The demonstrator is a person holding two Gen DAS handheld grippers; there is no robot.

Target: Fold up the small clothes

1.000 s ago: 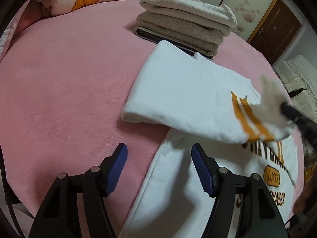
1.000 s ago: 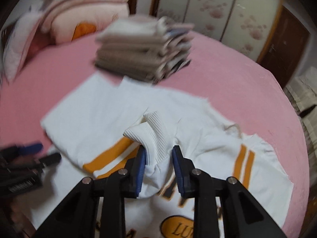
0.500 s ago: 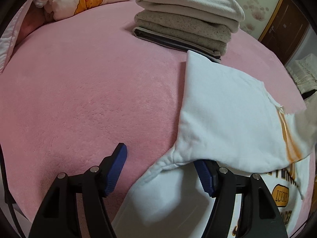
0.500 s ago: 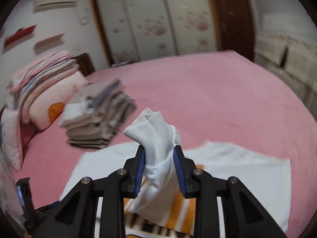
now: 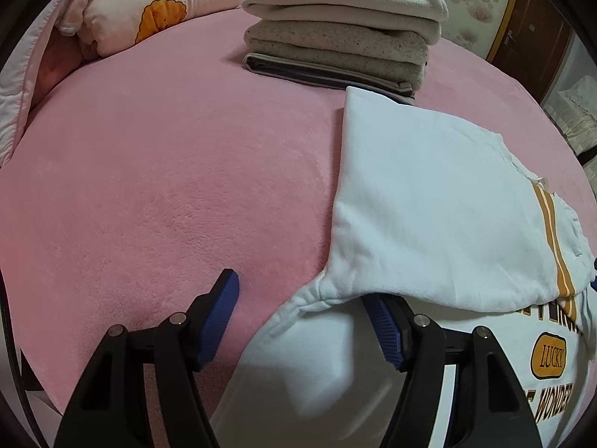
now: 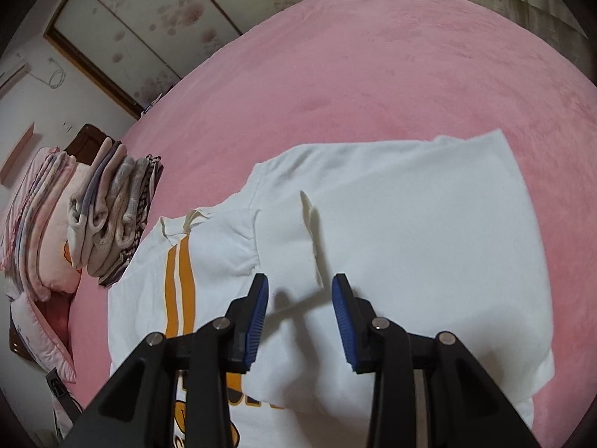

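Note:
A white sweatshirt (image 5: pixel 429 205) with orange stripes and a "LUCKY" print lies on the pink bed (image 5: pixel 168 186); one sleeve is folded across its body. My left gripper (image 5: pixel 302 321) is open at the shirt's lower left edge, its right finger tucked under the folded sleeve. In the right wrist view the same sweatshirt (image 6: pixel 410 242) lies flat with both sleeves folded in. My right gripper (image 6: pixel 300 317) is open and empty just above it, with the ribbed cuff (image 6: pixel 311 239) lying ahead of its fingertips.
A stack of folded clothes (image 5: pixel 343 33) sits on the bed beyond the shirt, also in the right wrist view (image 6: pixel 115 216). A pillow (image 5: pixel 156 7) with an orange print lies at the far left. Wardrobe doors (image 6: pixel 156 30) stand behind the bed.
My right gripper carried the sleeve cuff across the shirt, laid it down and opened. The sleeve now lies folded over the body. My left gripper stayed open in place.

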